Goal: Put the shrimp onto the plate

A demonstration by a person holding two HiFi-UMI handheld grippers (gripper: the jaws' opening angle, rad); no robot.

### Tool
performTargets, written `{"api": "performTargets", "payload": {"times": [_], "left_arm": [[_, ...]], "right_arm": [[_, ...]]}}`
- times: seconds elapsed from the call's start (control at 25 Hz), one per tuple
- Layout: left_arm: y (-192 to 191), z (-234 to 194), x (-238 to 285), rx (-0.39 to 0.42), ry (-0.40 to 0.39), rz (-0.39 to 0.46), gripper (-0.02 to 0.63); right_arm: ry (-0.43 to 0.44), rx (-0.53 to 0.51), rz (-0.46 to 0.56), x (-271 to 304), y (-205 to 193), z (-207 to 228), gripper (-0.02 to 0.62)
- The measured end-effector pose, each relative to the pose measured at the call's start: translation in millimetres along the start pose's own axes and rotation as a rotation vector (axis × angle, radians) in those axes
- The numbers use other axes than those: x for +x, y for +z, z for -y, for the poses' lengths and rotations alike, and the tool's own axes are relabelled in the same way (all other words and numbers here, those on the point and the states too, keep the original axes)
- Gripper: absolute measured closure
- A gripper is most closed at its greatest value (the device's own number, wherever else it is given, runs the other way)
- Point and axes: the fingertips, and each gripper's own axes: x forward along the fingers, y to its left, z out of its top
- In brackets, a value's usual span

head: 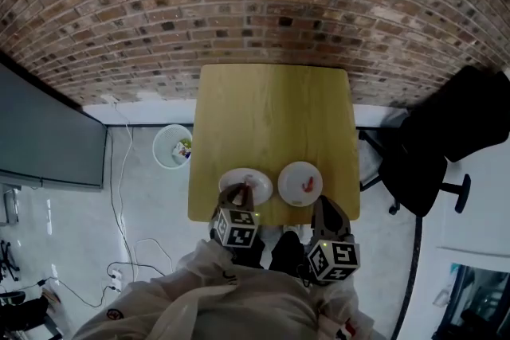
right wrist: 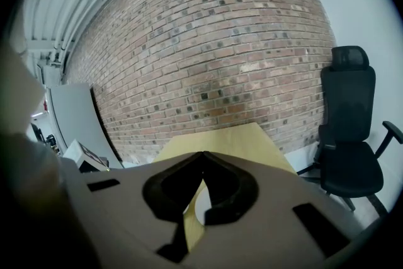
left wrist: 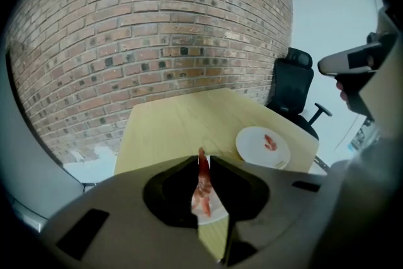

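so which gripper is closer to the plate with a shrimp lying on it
Right. The right gripper sits at that plate's near edge; the left gripper, holding another shrimp, is over the other plate.

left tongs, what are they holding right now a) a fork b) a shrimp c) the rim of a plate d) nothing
b: in the left gripper view the left tongs are pinched on a red shrimp, with a white plate showing behind it.
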Motion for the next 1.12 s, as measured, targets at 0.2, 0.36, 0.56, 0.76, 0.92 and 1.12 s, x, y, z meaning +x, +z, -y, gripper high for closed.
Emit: {"api": "performTargets", "payload": {"times": [0.2,0.36,0.56,0.76,0.92,1.12], "left_arm": [[13,17,4,0.020,0.021,0.011,0.545],[21,38,11,0.048,0.023,0.005,0.545],[35,67,30,0.081,0.023,-0.007,0.545],[42,95,48,0.091,0.022,-0.026,0.545],[45,110,63,0.111,0.029,-0.051,0.545],[43,128,87,0.185,0.028,-0.079,0.545]], "right_arm": [[0.015,0.015,0.001,-1,1,22,0.572],[0.039,0.019,-0.014,-2,0,41,0.572],[0.059,0.020,-0.027,2,7,73,0.572],[0.075,0.021,-0.040,7,11,104,0.572],[0.085,0.022,-0.050,12,12,126,0.572],[0.092,0.022,-0.068,16,11,151,0.572]]}}
